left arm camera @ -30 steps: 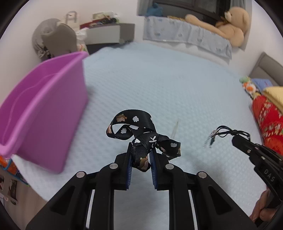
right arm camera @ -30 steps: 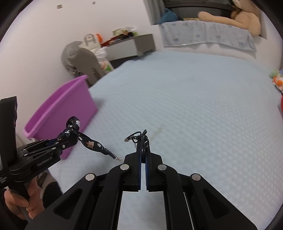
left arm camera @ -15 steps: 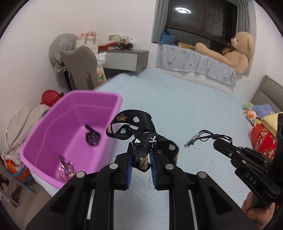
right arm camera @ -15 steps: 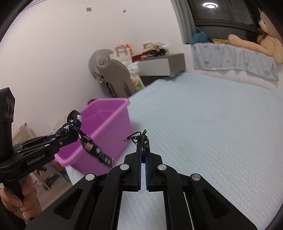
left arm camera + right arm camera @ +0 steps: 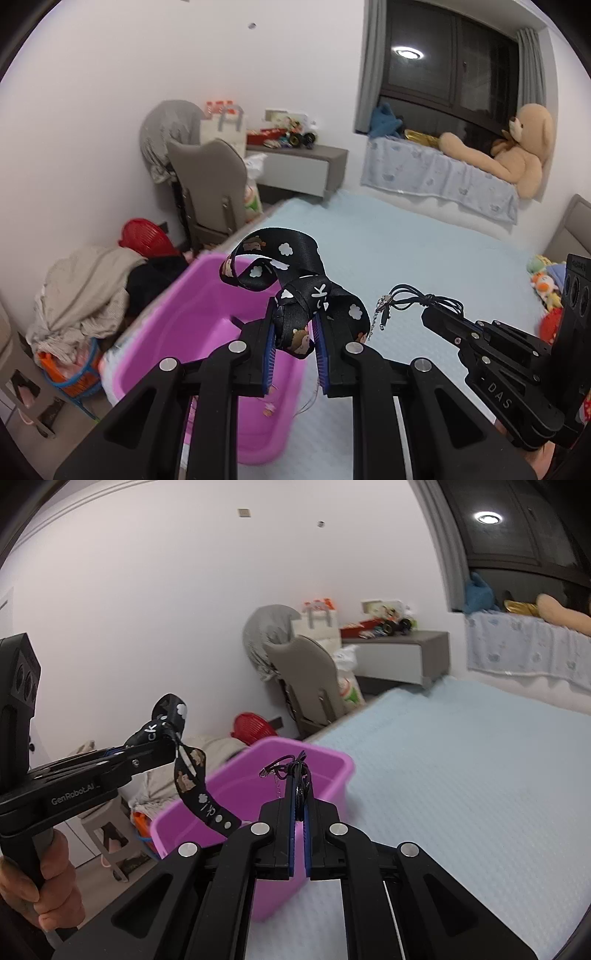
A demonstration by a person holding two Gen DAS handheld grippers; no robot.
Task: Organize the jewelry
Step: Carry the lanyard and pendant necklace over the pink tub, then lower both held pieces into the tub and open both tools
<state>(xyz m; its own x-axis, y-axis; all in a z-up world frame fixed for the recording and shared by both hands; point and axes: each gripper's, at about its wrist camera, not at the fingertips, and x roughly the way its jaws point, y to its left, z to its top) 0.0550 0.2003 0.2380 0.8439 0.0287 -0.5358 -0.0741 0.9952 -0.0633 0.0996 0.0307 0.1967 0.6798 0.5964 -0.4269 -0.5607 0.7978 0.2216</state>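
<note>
My left gripper is shut on a black lanyard with cartoon prints, held above the near end of the purple plastic bin. The lanyard hangs from the left gripper in the right wrist view, over the bin's left side. My right gripper is shut on a black cord necklace with a small metal chain, above the bin. The necklace and right gripper also show in the left wrist view, to the right of the bin.
The bin sits at the corner of a light blue bed. A grey chair, a red basket and a clothes pile stand on the floor beyond. A teddy bear lies on the window ledge.
Both grippers have risen and swung left toward the purple bin, carrying the lanyard and the necklace with them. Both stay shut on their loads.
</note>
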